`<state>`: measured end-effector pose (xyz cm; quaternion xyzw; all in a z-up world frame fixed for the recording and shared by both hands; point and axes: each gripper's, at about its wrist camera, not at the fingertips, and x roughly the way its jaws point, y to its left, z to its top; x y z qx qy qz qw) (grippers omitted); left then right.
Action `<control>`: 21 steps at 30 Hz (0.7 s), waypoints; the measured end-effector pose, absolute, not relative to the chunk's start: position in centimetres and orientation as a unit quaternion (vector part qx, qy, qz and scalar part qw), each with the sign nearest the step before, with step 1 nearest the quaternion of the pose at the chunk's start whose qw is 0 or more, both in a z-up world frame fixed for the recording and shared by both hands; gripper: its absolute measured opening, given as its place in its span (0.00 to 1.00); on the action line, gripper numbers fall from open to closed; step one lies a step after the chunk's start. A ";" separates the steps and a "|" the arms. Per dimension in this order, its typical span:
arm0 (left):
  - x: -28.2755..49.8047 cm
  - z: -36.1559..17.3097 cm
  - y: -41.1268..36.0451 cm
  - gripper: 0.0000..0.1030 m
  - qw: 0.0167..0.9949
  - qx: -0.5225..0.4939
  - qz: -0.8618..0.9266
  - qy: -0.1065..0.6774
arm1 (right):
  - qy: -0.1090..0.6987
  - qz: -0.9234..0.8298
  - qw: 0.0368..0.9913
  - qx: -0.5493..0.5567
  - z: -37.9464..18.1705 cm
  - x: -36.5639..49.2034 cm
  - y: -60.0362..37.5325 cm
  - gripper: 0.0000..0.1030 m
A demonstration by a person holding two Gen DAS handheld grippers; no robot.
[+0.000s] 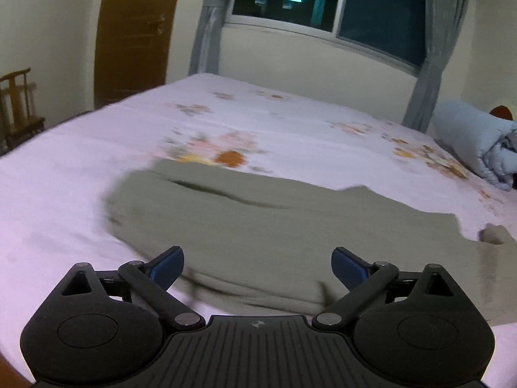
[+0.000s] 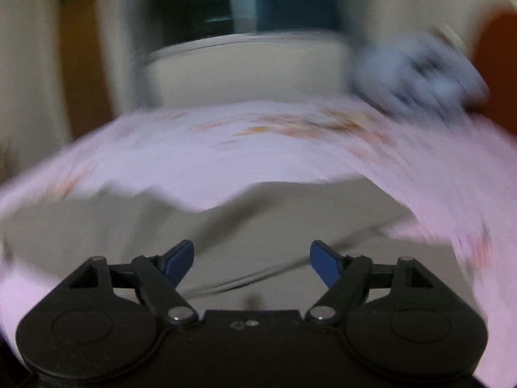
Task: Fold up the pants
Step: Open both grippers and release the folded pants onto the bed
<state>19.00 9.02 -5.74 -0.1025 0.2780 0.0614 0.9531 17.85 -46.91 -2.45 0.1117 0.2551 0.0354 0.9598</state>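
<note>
Both the left tongs [image 1: 257, 266] and right tongs [image 2: 252, 263] gape empty above the olive pants [image 1: 258, 223] on the bed [image 1: 64, 168]; next likely means gripping a near edge.

One pair of olive pants [image 1: 258, 220], one bed [image 1: 64, 194], one rolled blue quilt [image 1: 471, 139] (by the far edge), one wooden chair [image 1: 19, 106], one door [image 1: 135, 32], two grey curtains [image 1: 206, 22] — and two tools: left tool [image 1: 257, 265], right tool [image 2: 252, 260].
</note>
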 end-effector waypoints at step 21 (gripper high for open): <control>24.9 -10.7 2.7 1.00 0.927 -0.078 0.144 0.337 | 0.275 -0.052 0.865 0.417 -10.4 29.1 -61.1 0.39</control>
